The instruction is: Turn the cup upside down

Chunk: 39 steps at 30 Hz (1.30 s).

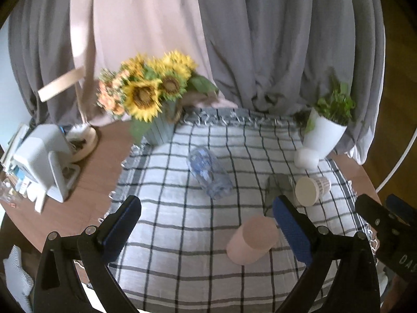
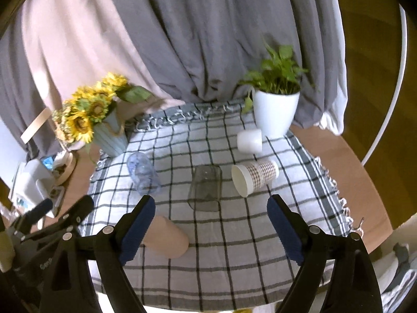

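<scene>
Left hand-held gripper [image 1: 207,224]: jaws spread wide, holding nothing, hovering over the near part of the checked cloth [image 1: 169,234]. Right hand-held gripper [image 2: 211,224]: equally wide open and empty. Each appears in the other's view only as a black fragment at the frame edge, too cut off to read.

Five cups lie or stand on the cloth — one pink cup [image 1: 251,240] on its side nearest the front edge of the tabletop; one smoky clear cup [image 2: 206,187] on its side at mid-cloth; one paper cup [image 2: 254,177] with a brown check pattern on its side toward the right edge, its mouth facing forward; one clear blue-tinted cup [image 1: 209,173] on its side toward the left; one white cup [image 2: 249,140] at the back right, just beside the white plant pot [image 2: 276,112].

In the left view the gripper's right finger overlaps the smoky cup, whose outline is faint against the cloth; the right view shows it whole. There the pink cup's near end is hidden behind the right gripper's left finger. Motion blur softens the sunflower bouquet [image 1: 148,91], which stands in a ribbed pot at the cloth's back left corner.

Only the left view shows clearly the white device [image 1: 41,161] on the bare wooden tabletop [image 1: 91,182] at the left edge — its make is unreadable. Grey and pink curtains [image 2: 182,39] close the background.
</scene>
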Motion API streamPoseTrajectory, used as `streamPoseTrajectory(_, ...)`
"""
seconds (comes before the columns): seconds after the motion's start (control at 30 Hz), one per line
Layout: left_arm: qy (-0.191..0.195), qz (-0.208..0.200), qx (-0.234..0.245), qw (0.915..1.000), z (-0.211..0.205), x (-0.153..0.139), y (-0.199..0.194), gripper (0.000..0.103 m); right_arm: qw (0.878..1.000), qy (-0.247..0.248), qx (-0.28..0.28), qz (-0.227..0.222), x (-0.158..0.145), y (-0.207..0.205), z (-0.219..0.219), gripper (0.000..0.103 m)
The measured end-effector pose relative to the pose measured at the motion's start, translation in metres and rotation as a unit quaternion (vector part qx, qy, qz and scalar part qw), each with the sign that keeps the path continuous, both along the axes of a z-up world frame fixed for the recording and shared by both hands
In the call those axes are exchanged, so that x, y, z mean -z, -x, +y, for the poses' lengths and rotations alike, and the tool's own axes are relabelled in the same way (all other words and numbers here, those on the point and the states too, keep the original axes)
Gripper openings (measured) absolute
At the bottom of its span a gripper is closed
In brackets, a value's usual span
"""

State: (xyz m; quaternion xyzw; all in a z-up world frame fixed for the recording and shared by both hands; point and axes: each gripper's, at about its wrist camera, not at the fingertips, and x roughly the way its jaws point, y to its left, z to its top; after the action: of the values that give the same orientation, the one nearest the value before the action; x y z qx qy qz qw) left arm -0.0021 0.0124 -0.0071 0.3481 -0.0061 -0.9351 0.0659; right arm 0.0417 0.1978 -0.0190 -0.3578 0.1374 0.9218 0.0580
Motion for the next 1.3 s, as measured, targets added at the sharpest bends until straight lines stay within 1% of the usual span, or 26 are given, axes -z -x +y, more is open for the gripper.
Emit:
streamPoseTrajectory(0.13,0.003,0.014,-0.002,0.9999,-0.004,-0.008,-0.011,0.103,1.000,-0.011,-0.003,0.012,-0.005,-0.011,-0.010,0.088)
streamPoseTrajectory(0.33,-0.010,0.028,0.006,0.9995,-0.010,-0.017,-0.028,0.103,1.000,0.001,0.001,0.018,-0.008,-0.027,-0.017,0.088)
streamPoseTrajectory(0.5,0.001,0.046,0.000,0.9989,-0.014,-0.024,-0.036,0.103,0.999,-0.003,0.007,0.038,-0.013,-0.040,-0.024,0.088)
streamPoseTrajectory(0.53,0.010,0.048,0.007,0.9988,-0.014,-0.024,-0.036,0.103,0.999,-0.005,0.008,0.040,-0.015,-0.041,-0.026,0.088)
streamPoseTrajectory(0.6,0.012,0.052,0.009,0.9986,-0.015,-0.025,-0.038,0.103,0.999,-0.009,0.009,0.047,-0.018,-0.043,-0.028,0.088)
streamPoseTrajectory(0.8,0.015,0.056,0.014,0.9982,-0.015,-0.026,-0.042,0.103,0.998,-0.019,0.018,0.060,-0.023,-0.048,-0.032,0.088)
streamPoseTrajectory(1.3,0.018,0.058,0.020,0.9980,-0.014,-0.027,-0.047,0.103,0.997,-0.024,0.021,0.063,-0.025,-0.054,-0.032,0.088)
